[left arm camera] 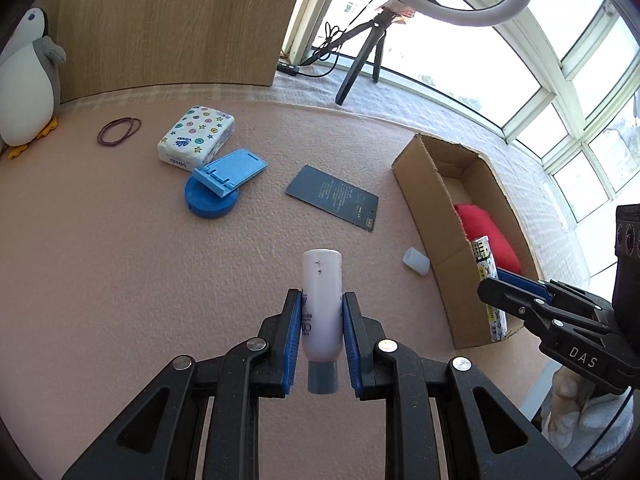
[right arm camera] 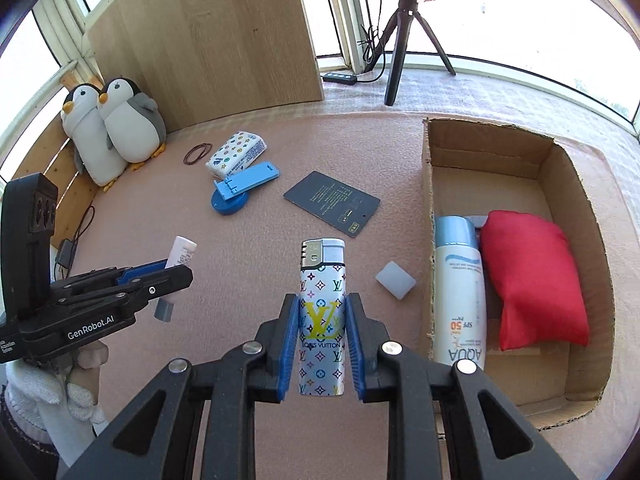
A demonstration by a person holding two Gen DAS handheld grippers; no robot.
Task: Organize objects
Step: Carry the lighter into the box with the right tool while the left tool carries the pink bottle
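My left gripper (left arm camera: 322, 308) is shut on a small white tube (left arm camera: 322, 280) with a grey cap, held above the pink tabletop with the cap toward the camera. In the right wrist view the same left gripper (right arm camera: 176, 271) and tube (right arm camera: 182, 252) hover at the left. My right gripper (right arm camera: 322, 314) is shut on a patterned silver lighter (right arm camera: 322, 288), just left of the open cardboard box (right arm camera: 430, 200). From the left wrist view, the right gripper (left arm camera: 495, 281) and lighter (left arm camera: 482, 254) show in front of the box (left arm camera: 416, 176). Both are held by gloved hands.
The box holds a red pouch (right arm camera: 532, 280) and a sunscreen bottle (right arm camera: 460, 288). On the table lie a translucent cap (right arm camera: 395, 281), a dark card (right arm camera: 332, 208), a blue phone stand (right arm camera: 232, 196), a tissue pack (right arm camera: 236, 154) and rubber bands (right arm camera: 197, 153). Plush penguins (right arm camera: 116, 128) and a tripod (right arm camera: 404, 40) stand behind.
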